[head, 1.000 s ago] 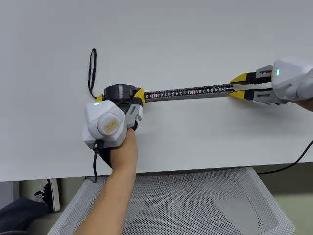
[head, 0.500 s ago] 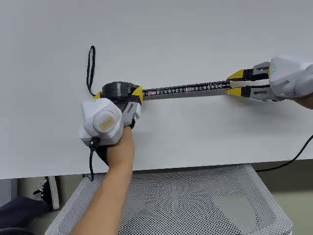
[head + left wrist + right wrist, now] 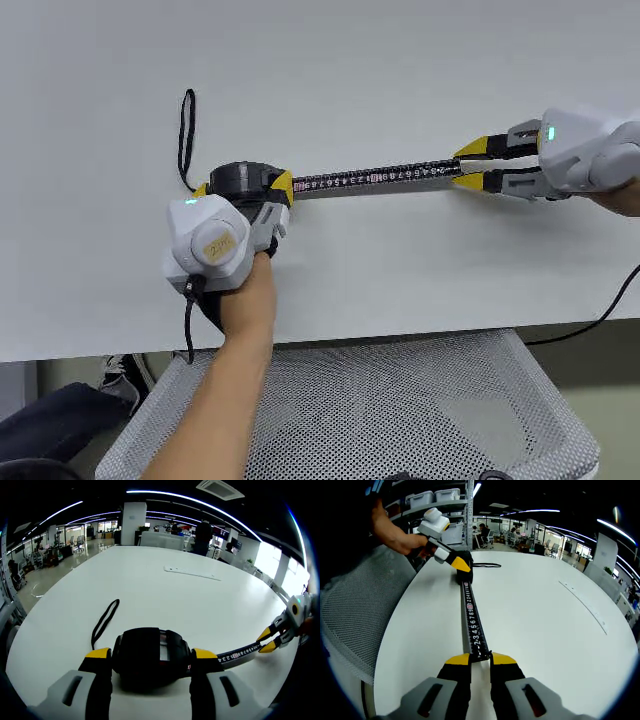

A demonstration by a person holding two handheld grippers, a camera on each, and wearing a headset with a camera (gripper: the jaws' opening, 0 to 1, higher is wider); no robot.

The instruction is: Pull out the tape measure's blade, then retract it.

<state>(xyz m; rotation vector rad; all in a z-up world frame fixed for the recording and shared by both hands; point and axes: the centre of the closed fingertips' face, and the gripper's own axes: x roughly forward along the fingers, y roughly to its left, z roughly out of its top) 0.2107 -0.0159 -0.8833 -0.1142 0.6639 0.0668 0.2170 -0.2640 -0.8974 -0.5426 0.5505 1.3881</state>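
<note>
The left gripper (image 3: 245,186) fingers clench the black round tape measure case (image 3: 150,652) on the white desk (image 3: 350,70). Out from the case, the right gripper (image 3: 463,166) fingers pinch the tip of the dark numbered blade (image 3: 375,178). A slipping pinch could let the spring whip the blade back.

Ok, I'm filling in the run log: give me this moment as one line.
left gripper: shut on tape measure case | right gripper: shut on end of blade | blade: pulled out over table

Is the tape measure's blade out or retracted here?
Out: the blade spans from the case in the left gripper to the right gripper, shut on its tip.
</note>
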